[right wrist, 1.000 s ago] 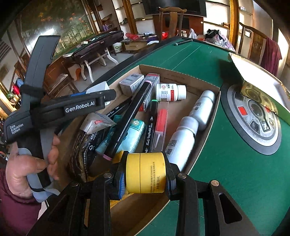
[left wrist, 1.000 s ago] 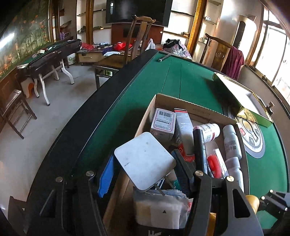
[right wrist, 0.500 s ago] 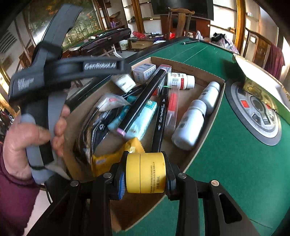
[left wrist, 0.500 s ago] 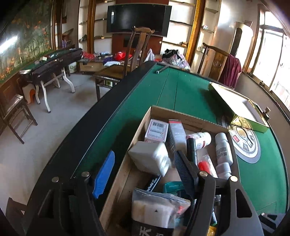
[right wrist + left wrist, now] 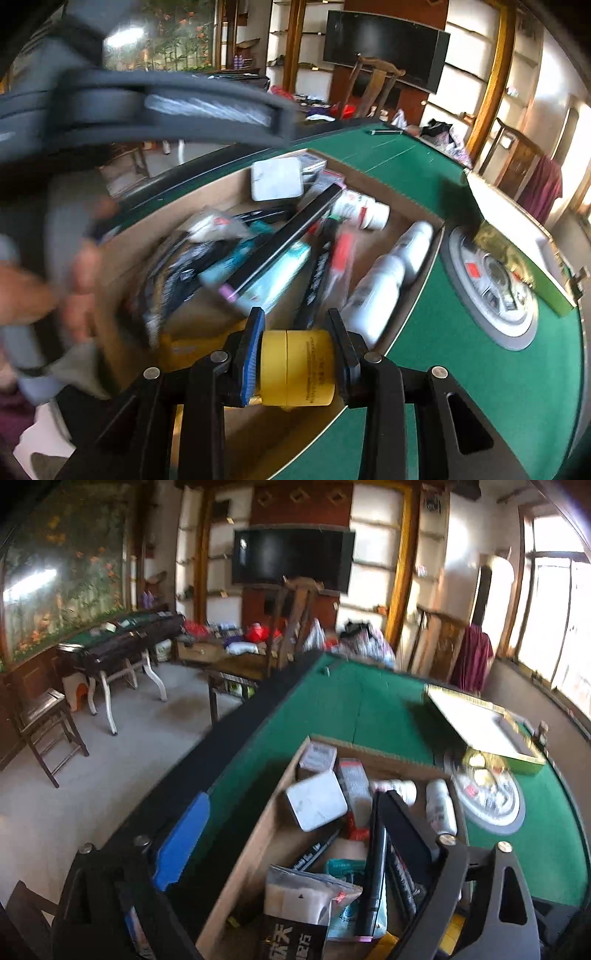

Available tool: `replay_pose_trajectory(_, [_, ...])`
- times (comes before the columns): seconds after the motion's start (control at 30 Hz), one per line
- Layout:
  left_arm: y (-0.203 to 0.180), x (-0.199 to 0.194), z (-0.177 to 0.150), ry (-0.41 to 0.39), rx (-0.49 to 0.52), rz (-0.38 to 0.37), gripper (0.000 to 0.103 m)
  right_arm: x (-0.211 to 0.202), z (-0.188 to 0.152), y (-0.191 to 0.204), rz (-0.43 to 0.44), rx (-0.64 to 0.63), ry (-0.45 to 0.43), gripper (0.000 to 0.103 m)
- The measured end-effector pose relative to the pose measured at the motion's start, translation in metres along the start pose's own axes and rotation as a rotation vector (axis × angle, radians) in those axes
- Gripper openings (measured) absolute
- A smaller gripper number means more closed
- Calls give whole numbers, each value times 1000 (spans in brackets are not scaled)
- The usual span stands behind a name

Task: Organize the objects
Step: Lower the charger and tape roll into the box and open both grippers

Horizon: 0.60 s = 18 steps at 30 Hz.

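Note:
An open cardboard box on the green table holds bottles, pens, packets and small cartons. A white square box lies loose in its far left corner, also visible from the right wrist as the white square box. My left gripper hangs above the box's near end; its jaws are opening wide and nothing is pressed between them. My right gripper is shut on a small yellow jar, held over the box's near rim. The left gripper's dark handle and the hand holding it blur across the upper left.
The green felt table has a black padded edge on the left. A gold-trimmed open case and a round centre console sit to the right of the box. Wooden chairs and cluttered furniture stand beyond.
The left gripper let go of the white square box, which now rests in the cardboard box, then widened its jaws and drew back and up. The right gripper shifted slightly with the yellow jar.

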<state>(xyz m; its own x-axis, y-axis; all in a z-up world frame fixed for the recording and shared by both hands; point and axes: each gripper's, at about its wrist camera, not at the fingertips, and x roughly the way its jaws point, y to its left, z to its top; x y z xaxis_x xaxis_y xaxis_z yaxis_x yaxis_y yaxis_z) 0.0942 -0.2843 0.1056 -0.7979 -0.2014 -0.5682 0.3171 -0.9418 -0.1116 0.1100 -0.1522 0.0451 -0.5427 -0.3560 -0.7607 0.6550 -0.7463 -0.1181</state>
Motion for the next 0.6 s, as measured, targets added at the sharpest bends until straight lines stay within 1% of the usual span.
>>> replay_pose_trajectory(0.03, [3, -9, 1, -35, -17, 5, 102, 3, 1, -2, -3, 0, 3, 38])
replay_pose_trajectory(0.07, [5, -15, 1, -55, -27, 14, 103, 7, 0, -4, 0, 4, 11, 39])
replay_pose_trajectory(0.1, [7, -23, 2, -88, -40, 32, 103, 7, -2, -5, 16, 11, 13, 45])
replay_pose_trajectory(0.13, [7, -30, 2, -111, -47, 41, 103, 6, -2, -7, 35, 21, 12, 53])
replay_pose_trajectory(0.17, [8, -36, 2, -130, -57, 50, 103, 6, -2, -9, 56, 38, 12, 57])
replay_pose_trajectory(0.2, [8, -40, 2, -138, -63, 56, 103, 3, -2, -11, 70, 57, 6, 64])
replay_pose_trajectory(0.23, [8, -44, 2, -142, -68, 57, 103, -1, -2, -14, 77, 75, -11, 70])
replay_pose_trajectory(0.27, [7, -47, 3, -145, -70, 55, 103, -5, -1, -15, 77, 82, -31, 72])
replay_pose_trajectory(0.33, [7, -50, 2, -140, -73, 59, 103, -17, 1, -15, 67, 86, -73, 80])
replay_pose_trajectory(0.43, [5, -59, -1, -131, -87, 62, 103, -34, 3, -16, 36, 92, -133, 84])
replay_pose_trajectory(0.5, [5, -63, -3, -107, -111, 66, 103, -44, 5, -18, 15, 105, -170, 87])
replay_pose_trajectory(0.57, [5, -67, -7, -95, -132, 51, 103, -54, 4, -21, -10, 127, -206, 89])
replay_pose_trajectory(0.6, [5, -69, -9, -88, -148, 31, 103, -58, 4, -22, -13, 132, -215, 90])
